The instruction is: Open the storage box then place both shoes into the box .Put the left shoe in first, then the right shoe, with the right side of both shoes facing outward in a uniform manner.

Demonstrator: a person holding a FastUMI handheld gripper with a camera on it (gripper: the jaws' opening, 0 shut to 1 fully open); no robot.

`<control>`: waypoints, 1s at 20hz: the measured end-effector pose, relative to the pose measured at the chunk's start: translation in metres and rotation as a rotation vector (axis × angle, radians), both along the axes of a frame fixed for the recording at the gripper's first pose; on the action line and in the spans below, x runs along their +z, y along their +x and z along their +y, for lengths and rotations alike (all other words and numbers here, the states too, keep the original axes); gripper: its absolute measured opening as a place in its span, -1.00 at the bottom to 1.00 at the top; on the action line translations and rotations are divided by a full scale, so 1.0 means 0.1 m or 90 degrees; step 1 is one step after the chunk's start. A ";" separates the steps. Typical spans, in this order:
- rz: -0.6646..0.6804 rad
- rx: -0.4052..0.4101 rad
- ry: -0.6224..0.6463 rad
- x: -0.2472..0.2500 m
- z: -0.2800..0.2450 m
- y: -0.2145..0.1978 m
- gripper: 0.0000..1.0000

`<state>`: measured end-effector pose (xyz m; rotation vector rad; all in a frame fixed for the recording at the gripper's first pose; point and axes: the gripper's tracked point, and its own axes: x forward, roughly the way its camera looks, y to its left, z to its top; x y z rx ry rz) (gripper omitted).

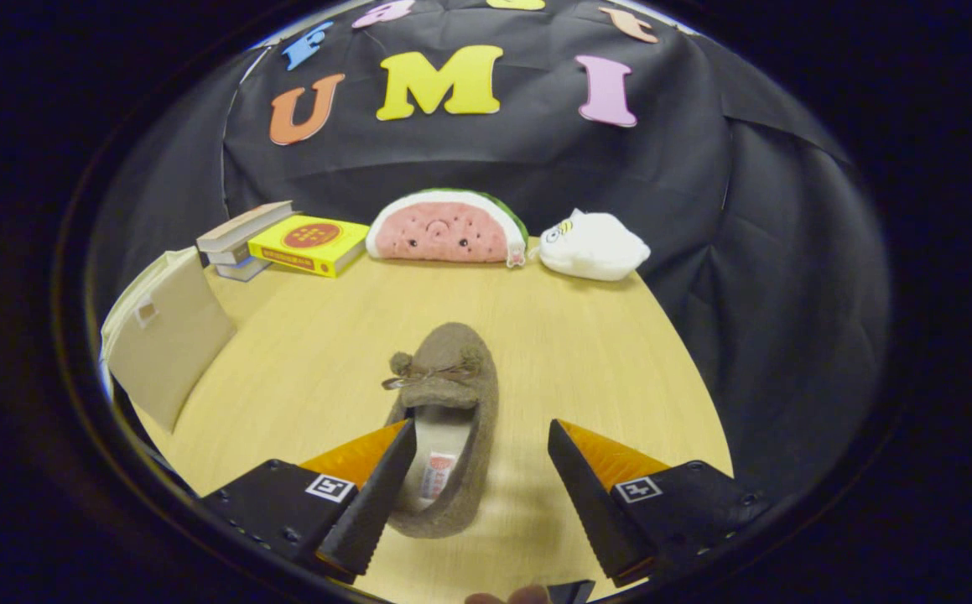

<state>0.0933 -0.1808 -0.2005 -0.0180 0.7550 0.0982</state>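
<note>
**Shoe between spread fingers, storage box off to the side**

Storage box (pixel 168 335): pale, flap or lid side showing, standing at about 10 o'clock from the fingers, on the near left part of the surface (pixel 586 361). Whether opened cannot be told. Well apart from the shoe.

Books (pixel 288 239): small stack, yellow one uppermost on its right, at 11 o'clock, far back against the booth wall.

Shoe (pixel 445 419): brown felt slipper with small bow, lying flat at 12 o'clock, long axis running straight away from the fingers, toe far, heel near. Heel end sits between the fingers, closer to the left one, whose tip overlaps the near rim; contact cannot be confirmed. Which foot it fits: not clear. Second shoe not catalogued here.

Watermelon plush (pixel 445 228) and white plush (pixel 593 245): far edge, 12 to 1 o'clock, side by side.

Gripper (pixel 479 478): fingers spread wide, holding nothing, right finger clear of the shoe. Likely next need: shift slightly left so the heel wall lies centred before closing.
</note>
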 end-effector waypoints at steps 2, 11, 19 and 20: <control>0.021 0.003 0.018 -0.14 0.06 0.10 0.85; 0.067 -0.038 0.016 -0.39 0.03 0.29 -0.40; 0.107 -0.119 0.131 -0.20 0.12 0.07 -1.00; 0.106 -0.125 0.141 -0.10 0.15 0.01 -0.99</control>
